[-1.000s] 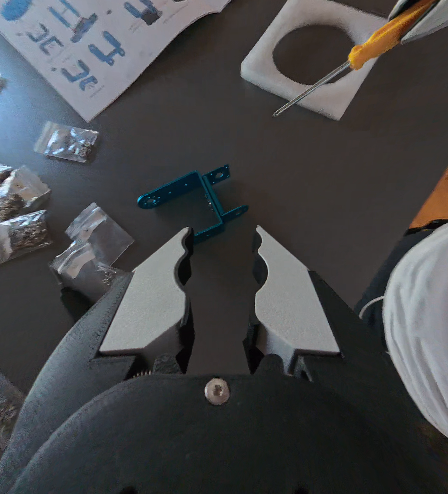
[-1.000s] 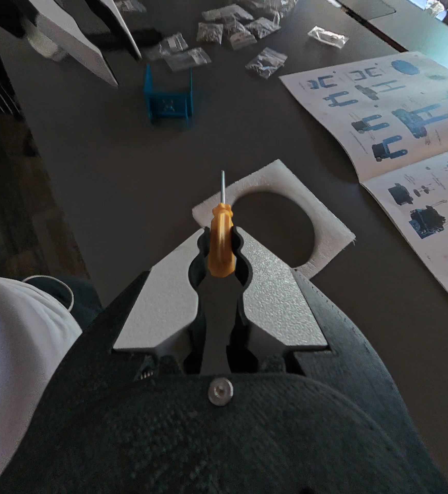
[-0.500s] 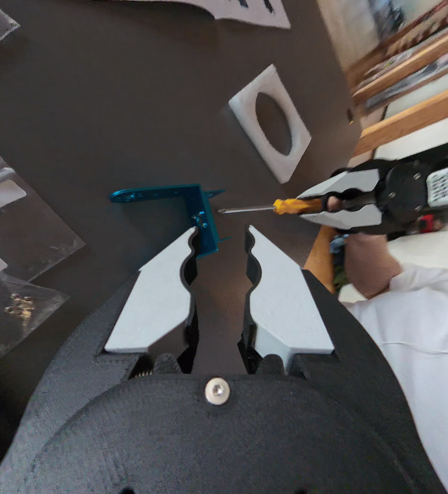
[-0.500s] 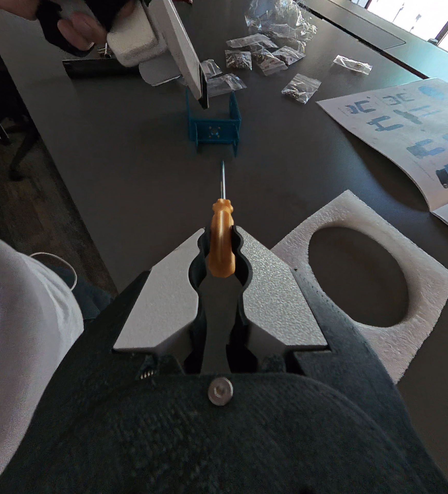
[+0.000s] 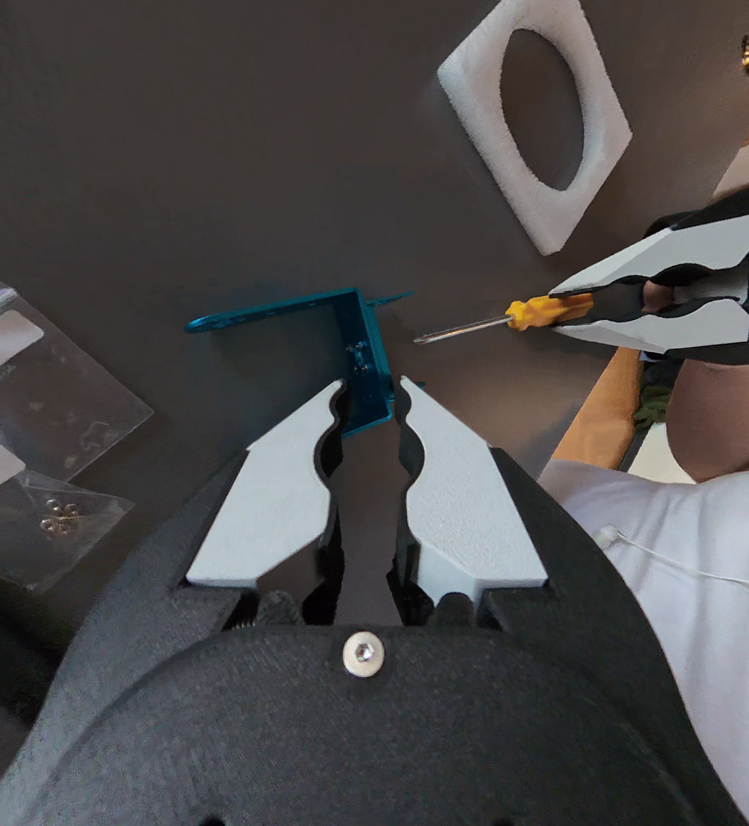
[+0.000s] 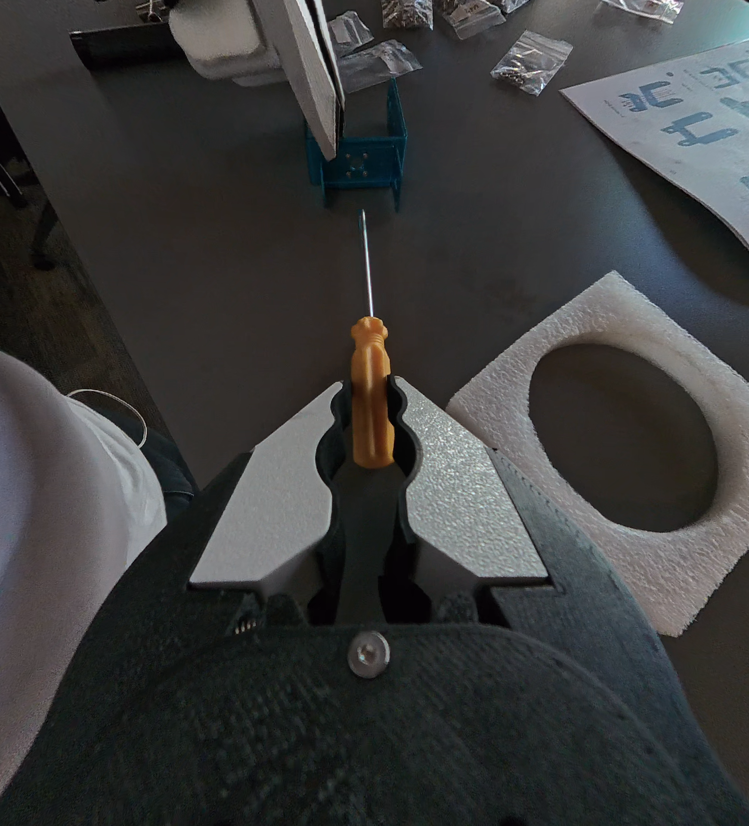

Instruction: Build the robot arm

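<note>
A blue U-shaped metal bracket [image 5: 366, 393] stands on the dark table [image 5: 185, 156]; small screws show on its end wall. My left gripper [image 5: 371, 381] comes down over it with the jaws narrowly apart and the end wall between the fingertips. The right pad lies at the wall's edge, and I see no firm press from the left pad. In the right wrist view the left gripper [image 6: 332, 147] stands over the left side of the bracket [image 6: 363, 167]. My right gripper [image 6: 369, 382] is shut on the orange handle of a screwdriver [image 6: 370, 402]. Its steel tip points at the bracket, just short of it, as the left wrist view [image 5: 542, 308] also shows.
A white foam square with a round hole [image 6: 489, 389] lies right of the screwdriver. An open instruction booklet [image 6: 677, 116] lies at the far right. Several clear bags of small hardware [image 5: 50, 402] lie left of the bracket. The table edge and floor [image 6: 28, 223] are on the left; a person's white sleeve [image 5: 677, 581] is close. Left tips to right tips: about 15 cm.
My left gripper has swung over the bracket and narrowed its jaws around the end wall. My right gripper has carried the screwdriver from over the foam toward the bracket.
</note>
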The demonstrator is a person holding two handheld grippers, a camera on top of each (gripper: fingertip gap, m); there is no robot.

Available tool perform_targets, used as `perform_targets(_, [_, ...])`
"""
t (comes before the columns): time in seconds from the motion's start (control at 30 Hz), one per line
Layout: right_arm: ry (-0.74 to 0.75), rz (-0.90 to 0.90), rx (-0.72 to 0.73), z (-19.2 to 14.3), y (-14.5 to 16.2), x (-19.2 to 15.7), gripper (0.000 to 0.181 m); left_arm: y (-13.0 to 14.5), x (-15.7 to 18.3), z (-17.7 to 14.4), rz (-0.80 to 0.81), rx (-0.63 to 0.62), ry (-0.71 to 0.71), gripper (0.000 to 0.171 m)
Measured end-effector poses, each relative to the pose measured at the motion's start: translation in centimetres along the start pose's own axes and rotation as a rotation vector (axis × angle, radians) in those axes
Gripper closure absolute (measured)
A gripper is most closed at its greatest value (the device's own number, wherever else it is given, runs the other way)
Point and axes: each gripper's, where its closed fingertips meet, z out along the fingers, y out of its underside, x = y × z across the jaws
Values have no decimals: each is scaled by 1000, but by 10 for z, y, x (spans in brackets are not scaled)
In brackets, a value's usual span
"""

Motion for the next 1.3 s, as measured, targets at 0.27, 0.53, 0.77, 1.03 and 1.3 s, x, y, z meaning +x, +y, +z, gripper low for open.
perform_targets(0.27, [-28, -28, 113, -4, -20, 0, 167, -2, 5, 0, -113, 5, 89, 162])
perform_targets(0.53, [-69, -31, 252, -14, -47, -2, 167, -9, 20, -15, -226, 68, 280, 163])
perform_targets(0.77, [-72, -70, 210, -5, -42, -4, 167, -11, 21, -17, -240, 72, 321, 164])
perform_targets(1.03, [-54, -80, 210, -7, -47, -2, 167, -12, 21, -15, -235, 59, 326, 163])
perform_targets(1.3, [-49, -90, 201, -7, -47, -1, 167, -11, 21, -15, -228, 58, 325, 163])
